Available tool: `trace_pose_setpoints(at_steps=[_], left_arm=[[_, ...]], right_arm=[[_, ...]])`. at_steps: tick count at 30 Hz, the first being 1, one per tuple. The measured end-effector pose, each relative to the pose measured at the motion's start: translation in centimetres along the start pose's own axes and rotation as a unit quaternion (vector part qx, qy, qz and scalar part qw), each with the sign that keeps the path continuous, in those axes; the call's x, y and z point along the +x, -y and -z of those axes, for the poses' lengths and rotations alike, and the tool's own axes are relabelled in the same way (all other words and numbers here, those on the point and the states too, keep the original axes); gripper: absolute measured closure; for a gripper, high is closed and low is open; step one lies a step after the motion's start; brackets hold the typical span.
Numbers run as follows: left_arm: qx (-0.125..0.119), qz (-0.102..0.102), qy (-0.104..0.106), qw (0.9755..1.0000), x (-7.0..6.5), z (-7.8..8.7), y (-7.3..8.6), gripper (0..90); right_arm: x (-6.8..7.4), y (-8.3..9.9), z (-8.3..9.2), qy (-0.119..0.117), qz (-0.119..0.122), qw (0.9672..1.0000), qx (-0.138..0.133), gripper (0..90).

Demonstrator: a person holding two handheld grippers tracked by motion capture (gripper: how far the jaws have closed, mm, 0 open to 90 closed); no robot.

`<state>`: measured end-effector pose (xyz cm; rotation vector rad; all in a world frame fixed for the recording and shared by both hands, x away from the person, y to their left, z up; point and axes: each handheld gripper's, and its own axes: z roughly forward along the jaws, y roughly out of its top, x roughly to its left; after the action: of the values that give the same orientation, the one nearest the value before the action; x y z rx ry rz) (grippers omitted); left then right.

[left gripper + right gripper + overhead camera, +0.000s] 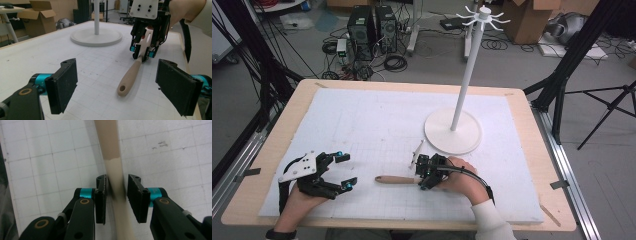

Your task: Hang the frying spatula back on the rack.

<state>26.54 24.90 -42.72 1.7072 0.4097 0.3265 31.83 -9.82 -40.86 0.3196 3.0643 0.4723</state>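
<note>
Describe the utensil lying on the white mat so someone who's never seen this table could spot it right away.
Start at the tall white hook stand on the gridded mat, then come toward the person's side. There lies the spatula, its pale neck between the jaws of the right gripper. Its tan wooden handle with a hole at the free end sets it apart from the thin white stick nearby.
</note>
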Motion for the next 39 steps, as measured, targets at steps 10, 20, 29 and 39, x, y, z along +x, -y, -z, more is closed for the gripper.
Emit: trace_pose_setpoints(at_steps=[10, 20, 29, 39], left_arm=[[0.005, 0.003, 0.003, 1.0, -0.2, -0.1, 0.1, 18.4], [-0.005, 0.001, 0.003, 1.0, -0.2, 0.0, -0.1, 18.5], [-0.021, -0.003, 0.006, 0.9998, -0.6, 0.1, -0.6, 18.8], [-0.04, -0.011, 0.008, 0.9991, -1.2, 0.1, -1.5, 19.2]], right_arm=[[0.3, -0.7, -0.1, 0.007, 0.011, 0.9997, 0.022, 74.1], [0.5, 1.4, 0.3, 0.015, 0.001, 0.9981, -0.059, 77.2], [1.8, 3.3, 3.8, 0.078, -0.035, 0.9748, -0.206, 77.3], [3.1, 4.5, 6.2, 0.12, -0.051, 0.9397, -0.316, 77.4]])
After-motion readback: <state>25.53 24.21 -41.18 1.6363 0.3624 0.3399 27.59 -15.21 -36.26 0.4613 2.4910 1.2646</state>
